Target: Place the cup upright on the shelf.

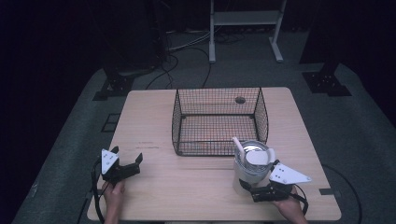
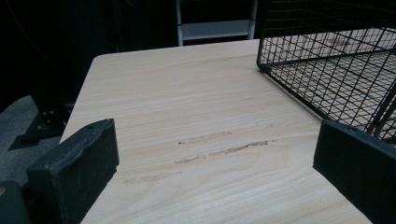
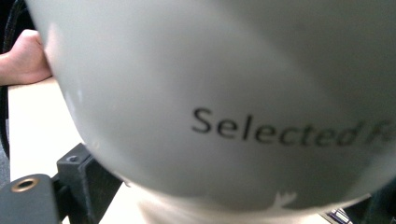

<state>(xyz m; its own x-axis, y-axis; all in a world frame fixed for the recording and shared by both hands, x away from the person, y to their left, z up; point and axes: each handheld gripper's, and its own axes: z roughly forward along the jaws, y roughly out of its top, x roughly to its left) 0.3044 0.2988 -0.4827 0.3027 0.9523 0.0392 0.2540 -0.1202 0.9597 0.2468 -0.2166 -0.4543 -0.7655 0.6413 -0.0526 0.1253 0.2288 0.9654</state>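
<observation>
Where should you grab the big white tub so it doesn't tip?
Grab the white tub around its round side wall, low to the middle, coming in level from the person's side. It stands upright and its open top holds a scoop, so the top is a poor place. The right gripper already sits at that near wall, jaws on either side.

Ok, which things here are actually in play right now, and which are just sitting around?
In play:
- white can, standing open near the table's front right
- right gripper, jaws around the can's base
- wire basket, empty, just behind the can

Just lying about:
- left gripper, open over bare table
- white frame on the floor beyond
</observation>
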